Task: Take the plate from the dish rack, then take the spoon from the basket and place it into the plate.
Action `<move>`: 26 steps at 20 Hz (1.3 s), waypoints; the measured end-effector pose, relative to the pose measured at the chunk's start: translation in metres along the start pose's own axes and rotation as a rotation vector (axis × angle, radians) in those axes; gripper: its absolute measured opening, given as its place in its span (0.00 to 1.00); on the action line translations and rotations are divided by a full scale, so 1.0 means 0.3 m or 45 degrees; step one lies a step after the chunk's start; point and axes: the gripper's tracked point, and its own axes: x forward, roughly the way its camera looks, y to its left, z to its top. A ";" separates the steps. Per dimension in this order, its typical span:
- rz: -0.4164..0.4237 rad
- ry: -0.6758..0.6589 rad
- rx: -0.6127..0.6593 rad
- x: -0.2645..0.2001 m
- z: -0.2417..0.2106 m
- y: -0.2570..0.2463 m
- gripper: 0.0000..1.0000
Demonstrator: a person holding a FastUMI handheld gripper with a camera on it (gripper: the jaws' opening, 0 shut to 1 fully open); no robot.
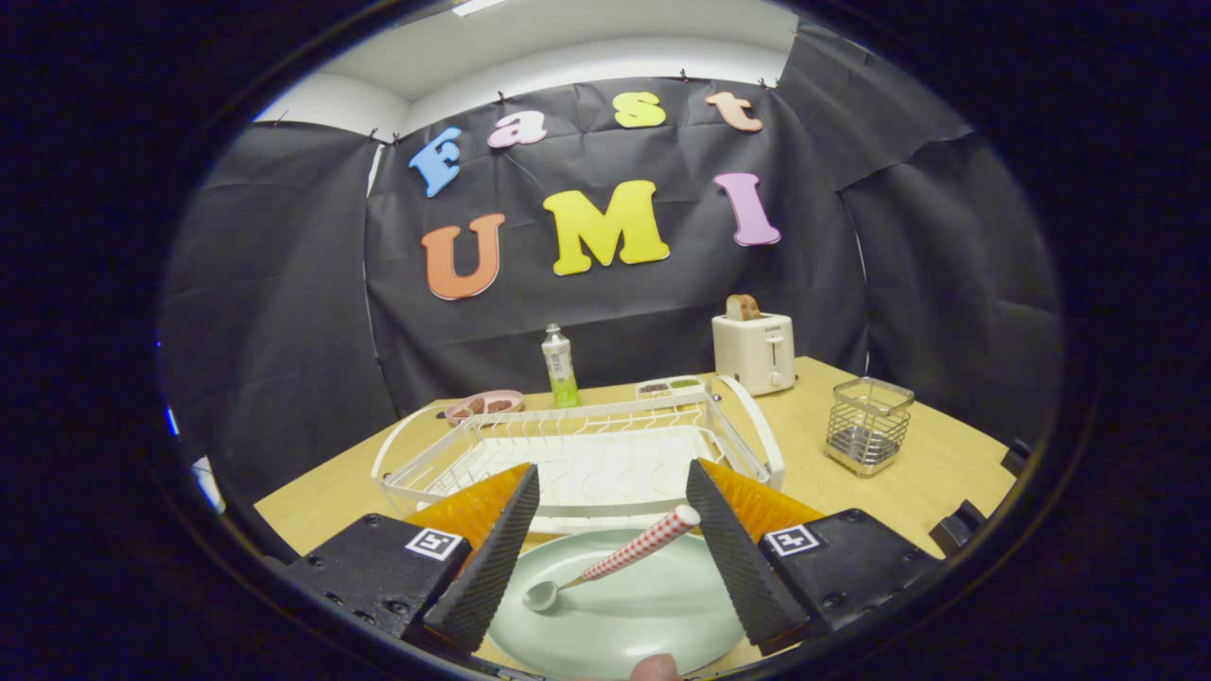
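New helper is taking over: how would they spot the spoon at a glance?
Start at the white wire dish rack; before it lies a pale green round plate. In it, between the open gripper fingers, rests the spoon: metal bowl, red-and-white checked handle, the only patterned thing here.

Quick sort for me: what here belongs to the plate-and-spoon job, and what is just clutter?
Job:
pale green round plate, between the fingers
red-checked-handled metal spoon, lying in the plate
white wire dish rack
metal wire basket
hand-held gripper, open

Clutter:
white toaster
green-labelled bottle
pink dish
white snack tray
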 end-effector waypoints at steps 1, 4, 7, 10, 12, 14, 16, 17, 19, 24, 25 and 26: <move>-0.012 -0.008 0.001 -0.004 0.011 -0.014 1.00; -0.037 -0.059 -0.018 -0.022 0.060 -0.046 1.00; -0.024 -0.121 -0.076 -0.037 0.117 -0.055 1.00; -0.025 -0.174 -0.107 -0.060 0.179 -0.075 1.00; -0.032 -0.185 -0.090 -0.074 0.207 -0.090 1.00; -0.046 -0.177 -0.099 -0.086 0.226 -0.114 1.00; -0.058 -0.181 -0.124 -0.101 0.237 -0.133 1.00; -0.063 -0.184 -0.141 -0.109 0.242 -0.143 1.00; -0.061 -0.190 -0.165 -0.130 0.248 -0.155 1.00; -0.072 -0.206 -0.164 -0.141 0.255 -0.190 1.00; -0.074 -0.206 -0.169 -0.144 0.257 -0.195 1.00; -0.076 -0.208 -0.177 -0.146 0.258 -0.201 1.00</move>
